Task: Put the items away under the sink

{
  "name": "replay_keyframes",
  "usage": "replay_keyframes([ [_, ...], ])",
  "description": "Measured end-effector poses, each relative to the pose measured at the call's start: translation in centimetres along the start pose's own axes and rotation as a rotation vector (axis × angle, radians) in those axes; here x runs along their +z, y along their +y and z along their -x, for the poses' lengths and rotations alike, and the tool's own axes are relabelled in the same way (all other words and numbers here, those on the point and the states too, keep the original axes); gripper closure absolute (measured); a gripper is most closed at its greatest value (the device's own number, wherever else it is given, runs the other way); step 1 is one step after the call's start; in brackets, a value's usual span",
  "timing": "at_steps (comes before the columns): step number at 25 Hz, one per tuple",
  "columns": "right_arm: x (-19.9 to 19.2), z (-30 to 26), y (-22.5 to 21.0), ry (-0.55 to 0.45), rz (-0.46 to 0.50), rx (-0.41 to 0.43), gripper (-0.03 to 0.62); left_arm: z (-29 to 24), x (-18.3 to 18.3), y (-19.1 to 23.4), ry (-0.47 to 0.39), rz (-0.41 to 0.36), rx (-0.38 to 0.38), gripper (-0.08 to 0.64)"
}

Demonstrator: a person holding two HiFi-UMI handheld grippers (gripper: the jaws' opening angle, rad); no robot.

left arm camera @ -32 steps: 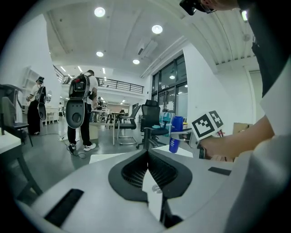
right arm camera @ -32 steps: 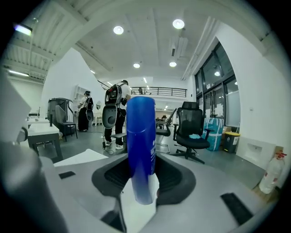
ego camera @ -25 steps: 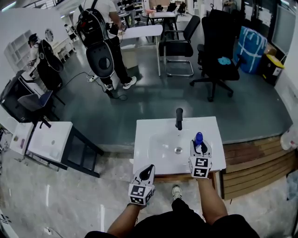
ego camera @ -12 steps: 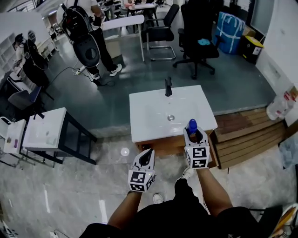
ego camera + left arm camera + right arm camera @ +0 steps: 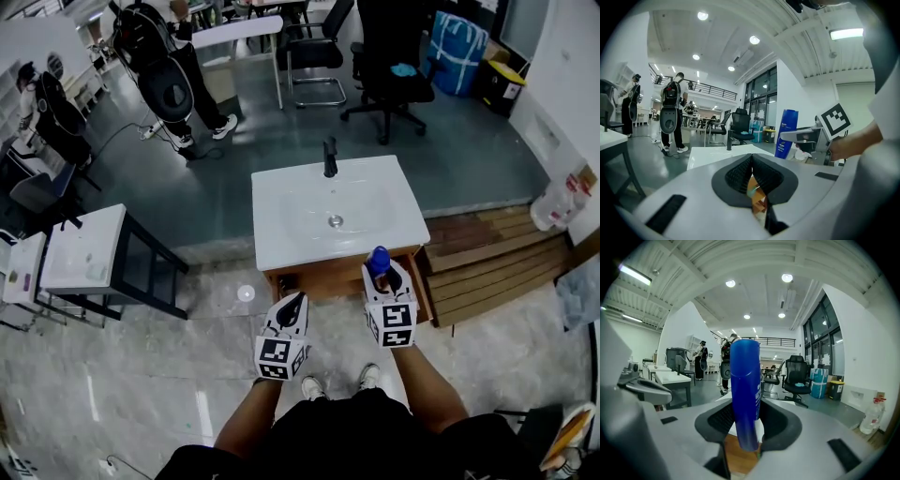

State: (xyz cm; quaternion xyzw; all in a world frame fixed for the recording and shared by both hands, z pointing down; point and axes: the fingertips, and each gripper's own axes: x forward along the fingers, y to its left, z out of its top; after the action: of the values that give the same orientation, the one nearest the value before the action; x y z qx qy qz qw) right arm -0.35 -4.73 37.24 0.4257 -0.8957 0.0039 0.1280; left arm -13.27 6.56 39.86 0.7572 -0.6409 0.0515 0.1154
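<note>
The white sink [image 5: 281, 234] with a black faucet [image 5: 330, 157] stands on a wooden cabinet [image 5: 328, 279] straight ahead. My right gripper [image 5: 381, 274] is shut on an upright blue bottle [image 5: 378, 260] just in front of the cabinet's right part. In the right gripper view the blue bottle [image 5: 745, 380] rises between the jaws of the right gripper [image 5: 747, 423]. My left gripper [image 5: 292, 304] hangs in front of the cabinet's left part. Seen in the left gripper view, the left gripper [image 5: 751, 161] is shut with nothing in it. The blue bottle [image 5: 786, 133] shows there at the right.
A small white table [image 5: 84, 248] on a dark frame stands to the left. A wooden platform [image 5: 497, 258] lies to the right, with a white jug [image 5: 553, 202] on it. People with backpacks [image 5: 164, 66] and office chairs [image 5: 389, 56] are behind the sink.
Both grippers have drawn back from over the sink to a spot in front of the cabinet. The right one still carries the blue bottle. The sink now lies farther off.
</note>
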Motion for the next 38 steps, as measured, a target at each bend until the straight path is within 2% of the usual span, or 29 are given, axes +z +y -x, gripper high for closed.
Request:
replay_keyframes([
  [5, -1.6, -0.9, -0.6, -0.002, -0.013, 0.02, 0.428, -1.7, -0.6, -0.5, 0.015, -0.039, 0.011, 0.538],
  [9, -5.0, -1.9, -1.0, -0.001, -0.004, 0.053, 0.428, -4.3, -3.8, -0.2, 0.021, -0.021, 0.067, 0.538],
  [12, -8.8, -3.1, -1.3, -0.002, -0.001, 0.081, 0.428, -6.9, -8.0, 0.3, 0.038, -0.011, 0.098, 0.538],
  [17, -17.6, -6.1, -0.7, 0.005, 0.007, 0.125, 0.428, -11.2, -17.2, 1.8, 0.071, -0.072, 0.13, 0.538],
  [24, -30.8, -10.7, 0.9, -0.012, -0.019, 0.133, 0.428, -16.7, -28.6, 4.7, -0.009, -0.029, 0.181, 0.538],
  [29, -38.6, -14.0, 2.2, -0.057, -0.034, 0.126, 0.428, -19.7, -36.3, 6.6, -0.06, -0.043, 0.187, 0.538],
  [34, -43.5, -16.5, 3.5, -0.094, -0.035, 0.121, 0.428, -21.8, -42.2, 7.8, -0.079, -0.061, 0.181, 0.538],
  [38, -44.5, -17.5, 4.3, -0.097, -0.036, 0.121, 0.428, -22.1, -44.0, 8.3, -0.074, -0.063, 0.18, 0.538],
])
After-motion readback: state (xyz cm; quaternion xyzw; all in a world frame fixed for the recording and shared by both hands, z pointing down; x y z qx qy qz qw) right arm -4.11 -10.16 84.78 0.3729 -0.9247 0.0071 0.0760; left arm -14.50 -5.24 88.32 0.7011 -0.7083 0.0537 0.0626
